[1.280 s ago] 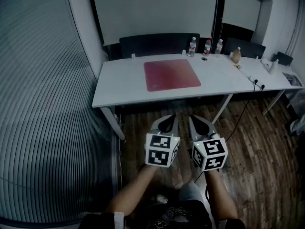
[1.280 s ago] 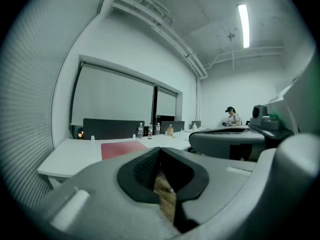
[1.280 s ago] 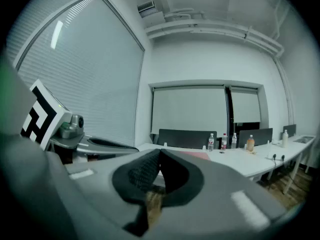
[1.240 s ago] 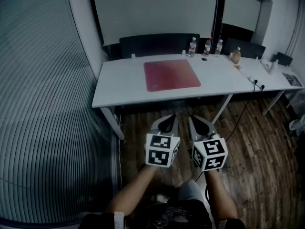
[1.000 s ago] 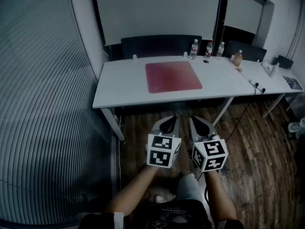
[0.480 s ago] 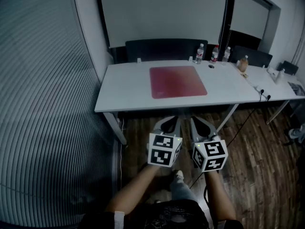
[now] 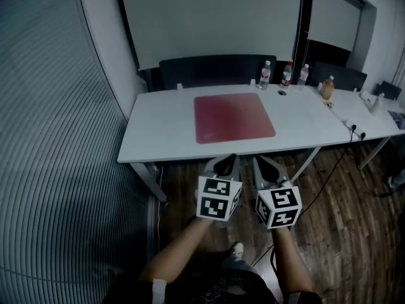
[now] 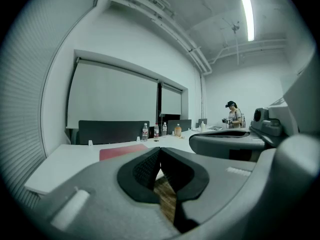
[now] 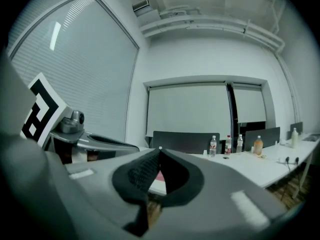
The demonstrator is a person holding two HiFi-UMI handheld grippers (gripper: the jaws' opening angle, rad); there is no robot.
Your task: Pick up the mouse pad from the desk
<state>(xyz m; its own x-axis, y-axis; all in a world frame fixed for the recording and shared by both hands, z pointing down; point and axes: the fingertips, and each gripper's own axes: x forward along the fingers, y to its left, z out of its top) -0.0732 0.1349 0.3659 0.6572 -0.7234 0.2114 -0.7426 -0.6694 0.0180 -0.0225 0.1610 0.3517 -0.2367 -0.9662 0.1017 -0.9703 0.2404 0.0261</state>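
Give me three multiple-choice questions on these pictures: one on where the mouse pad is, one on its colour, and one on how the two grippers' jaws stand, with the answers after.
1. Where is the mouse pad?
A. flat on the desk
B. in a drawer
C. on a shelf

2. What colour is the mouse pad?
A. blue
B. red
C. black

3. How do the jaws of the left gripper and the right gripper stand?
A. both wide apart
B. left shut on the pad
C. both shut, with nothing between them

Answers:
1 A: the head view shows it lying flat near the middle of the white top, ahead of both grippers.
2 B: it shows as a red square against the white desk.
3 C: in each gripper view the dark pads meet and nothing sits between them.
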